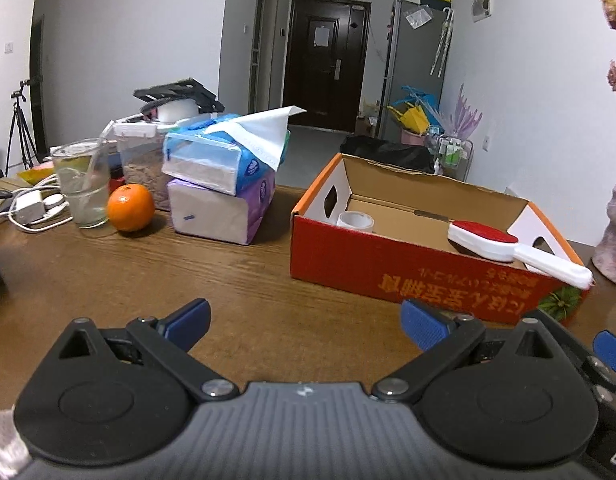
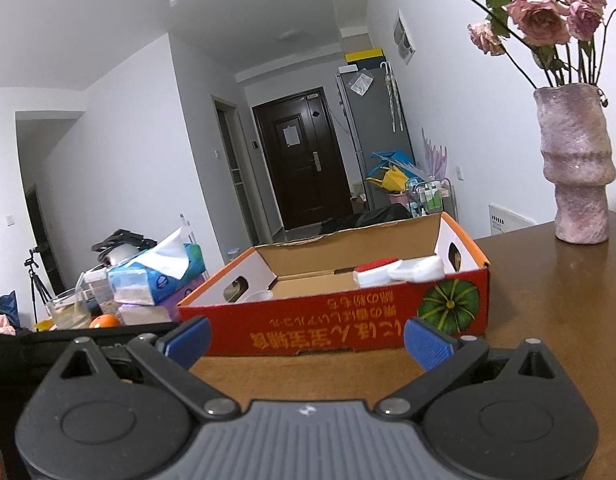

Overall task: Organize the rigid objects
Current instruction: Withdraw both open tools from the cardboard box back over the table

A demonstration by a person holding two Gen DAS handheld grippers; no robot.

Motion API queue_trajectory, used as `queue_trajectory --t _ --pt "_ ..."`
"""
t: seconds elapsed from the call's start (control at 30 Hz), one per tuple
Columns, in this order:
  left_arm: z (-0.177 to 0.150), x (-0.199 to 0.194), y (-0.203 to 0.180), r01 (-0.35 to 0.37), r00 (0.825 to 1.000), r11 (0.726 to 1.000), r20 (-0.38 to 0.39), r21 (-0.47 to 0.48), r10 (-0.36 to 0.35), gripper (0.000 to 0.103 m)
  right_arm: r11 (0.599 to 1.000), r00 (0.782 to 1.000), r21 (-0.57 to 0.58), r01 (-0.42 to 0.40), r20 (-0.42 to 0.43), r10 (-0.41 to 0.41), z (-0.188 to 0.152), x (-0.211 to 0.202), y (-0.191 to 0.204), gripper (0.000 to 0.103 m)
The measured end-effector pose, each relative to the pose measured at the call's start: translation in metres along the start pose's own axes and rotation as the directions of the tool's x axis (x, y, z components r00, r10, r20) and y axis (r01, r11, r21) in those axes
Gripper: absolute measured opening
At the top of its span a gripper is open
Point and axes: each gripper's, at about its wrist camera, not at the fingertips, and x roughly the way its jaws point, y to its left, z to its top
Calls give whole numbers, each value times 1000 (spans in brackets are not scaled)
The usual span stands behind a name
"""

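Left gripper [image 1: 303, 326] and right gripper [image 2: 305, 338] held spread and empty, just short of the red cardboard box [image 1: 388, 264] ahead, red-and-white lint brush [image 1: 504, 246] propped across its rim, probably too long.

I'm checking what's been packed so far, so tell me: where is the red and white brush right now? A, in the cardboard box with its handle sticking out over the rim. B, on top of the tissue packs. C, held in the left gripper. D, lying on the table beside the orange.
A: the red and white brush lies in the cardboard box with its white handle over the rim; both the left gripper and right gripper are open and empty.
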Motion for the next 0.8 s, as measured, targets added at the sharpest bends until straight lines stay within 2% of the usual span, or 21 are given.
queue_trajectory --t 0.17,0.33,0.6,0.8 --pt "-14 -29 1 -26 998 999 52 46 23 103 1000 1000 -1 4 -7 -4 -7 -23 -1 103" --pt "-22 -50 14 -58 995 997 85 52 54 103 1000 1000 4 14 -12 -13 -12 -48 -9 103" --pt "-30 -74 43 -96 991 995 94 10 95 103 999 999 2 45 -4 -45 -19 -89 -27 103" --pt "-35 -99 51 -85 992 996 95 14 83 103 998 999 -37 43 16 -43 -16 -122 -23 103"
